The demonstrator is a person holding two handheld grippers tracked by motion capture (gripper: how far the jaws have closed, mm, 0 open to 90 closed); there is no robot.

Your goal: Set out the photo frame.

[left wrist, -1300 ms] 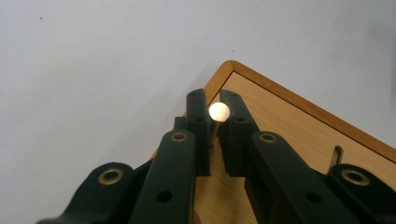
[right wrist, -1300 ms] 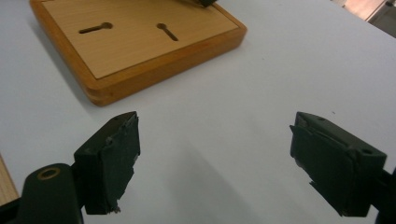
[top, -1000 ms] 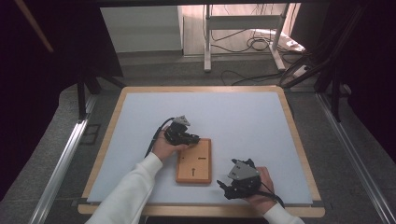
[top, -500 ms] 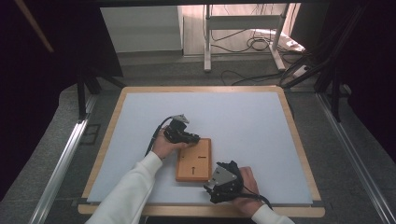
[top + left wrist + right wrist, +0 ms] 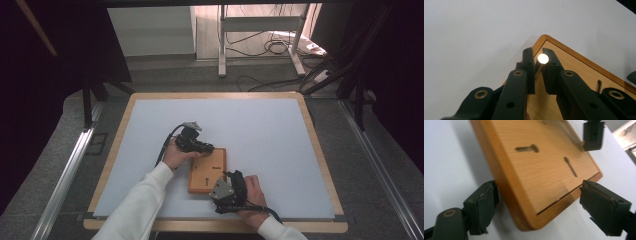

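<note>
A flat wooden board (image 5: 207,171) lies on the white tabletop, with a keyhole slot (image 5: 527,148) and a thin engraved mark (image 5: 570,166) in its top. My left gripper (image 5: 204,148) rests over the board's far left corner, shut on a short shiny metal pin (image 5: 543,58) that stands on the board (image 5: 579,75). In the right gripper view that same gripper (image 5: 594,134) shows at the board's far end. My right gripper (image 5: 539,195) is open and wide, its jaws straddling the board's (image 5: 544,177) near corner. In the high view the right gripper (image 5: 226,191) sits at the board's near right corner.
The white work surface (image 5: 260,130) has a wooden rim (image 5: 215,225), and my right hand is close to its front edge. Behind the table are a metal stand (image 5: 260,30) and loose cables (image 5: 280,47) on the floor. Metal rails (image 5: 65,170) run along both sides.
My right gripper has slid left along the table's front until its jaws straddle the board's near corner. The left gripper and the pin have kept still.
</note>
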